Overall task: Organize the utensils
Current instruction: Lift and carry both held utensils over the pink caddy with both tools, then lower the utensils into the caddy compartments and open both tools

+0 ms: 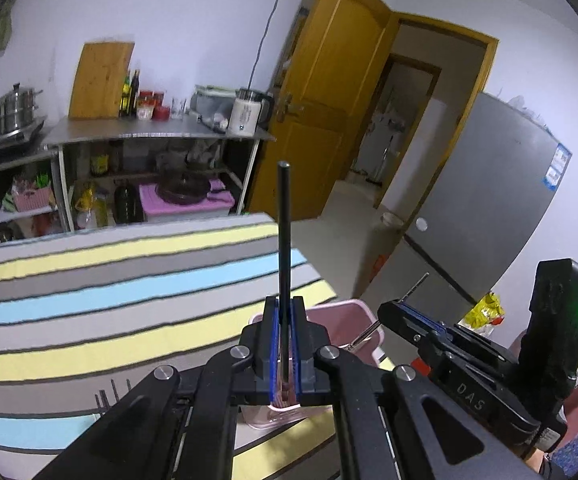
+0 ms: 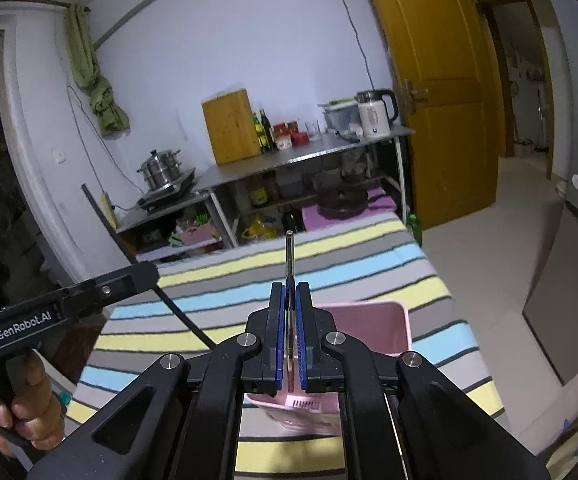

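Pink bin (image 2: 373,320): on the striped cloth (image 1: 89,280), just below both grippers.
Left gripper (image 1: 285,344): jaws clamped on a black chopstick (image 1: 284,232), upright.
Right gripper (image 2: 291,332): jaws clamped on a metal utensil (image 2: 290,256), thin and edge-on.
Risk: the slim, smooth shafts may pivot or slip, missing the bin.
Risk: the grippers are close together and could knock each other.

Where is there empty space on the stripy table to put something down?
The striped tablecloth is bare from the pink basket out to its far edge by the shelves. It is crowded around the basket, where the left hand-held gripper holds a black chopstick and the right hand-held gripper holds a metal utensil.
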Demonstrator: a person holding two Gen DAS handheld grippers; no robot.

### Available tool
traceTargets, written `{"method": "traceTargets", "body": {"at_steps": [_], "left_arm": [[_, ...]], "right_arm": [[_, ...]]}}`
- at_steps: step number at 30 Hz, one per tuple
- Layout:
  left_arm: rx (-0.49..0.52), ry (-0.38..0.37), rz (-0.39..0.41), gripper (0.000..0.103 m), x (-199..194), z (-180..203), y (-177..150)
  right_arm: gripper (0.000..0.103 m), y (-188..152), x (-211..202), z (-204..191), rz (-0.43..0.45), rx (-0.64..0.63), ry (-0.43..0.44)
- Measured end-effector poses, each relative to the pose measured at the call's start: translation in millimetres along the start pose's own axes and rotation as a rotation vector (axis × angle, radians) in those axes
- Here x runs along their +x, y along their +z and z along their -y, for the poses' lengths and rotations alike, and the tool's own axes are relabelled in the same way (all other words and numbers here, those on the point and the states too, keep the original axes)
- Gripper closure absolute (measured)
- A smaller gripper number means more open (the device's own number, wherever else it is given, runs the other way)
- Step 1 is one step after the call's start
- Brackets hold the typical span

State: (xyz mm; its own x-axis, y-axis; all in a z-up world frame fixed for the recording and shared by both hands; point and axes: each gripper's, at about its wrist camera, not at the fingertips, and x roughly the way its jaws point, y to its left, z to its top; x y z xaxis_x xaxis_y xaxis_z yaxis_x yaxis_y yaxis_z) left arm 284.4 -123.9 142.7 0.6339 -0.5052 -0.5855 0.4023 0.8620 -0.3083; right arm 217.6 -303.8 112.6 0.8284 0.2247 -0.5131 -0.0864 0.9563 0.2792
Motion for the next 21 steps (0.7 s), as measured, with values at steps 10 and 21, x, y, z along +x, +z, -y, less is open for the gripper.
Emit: {"method": "traceTargets", "body": {"at_steps": [10,21], "left_arm": [[-0.001,0.012,-0.070,0.098,45,-13,-28],[-0.003,0.010,-0.063,0.098,52,-17,-38]], "right_arm": [[0.098,-28,43,12,-0.113,0.024,-0.006],[0.091,-32,45,24,-0.137,0.053,-0.015]]}}
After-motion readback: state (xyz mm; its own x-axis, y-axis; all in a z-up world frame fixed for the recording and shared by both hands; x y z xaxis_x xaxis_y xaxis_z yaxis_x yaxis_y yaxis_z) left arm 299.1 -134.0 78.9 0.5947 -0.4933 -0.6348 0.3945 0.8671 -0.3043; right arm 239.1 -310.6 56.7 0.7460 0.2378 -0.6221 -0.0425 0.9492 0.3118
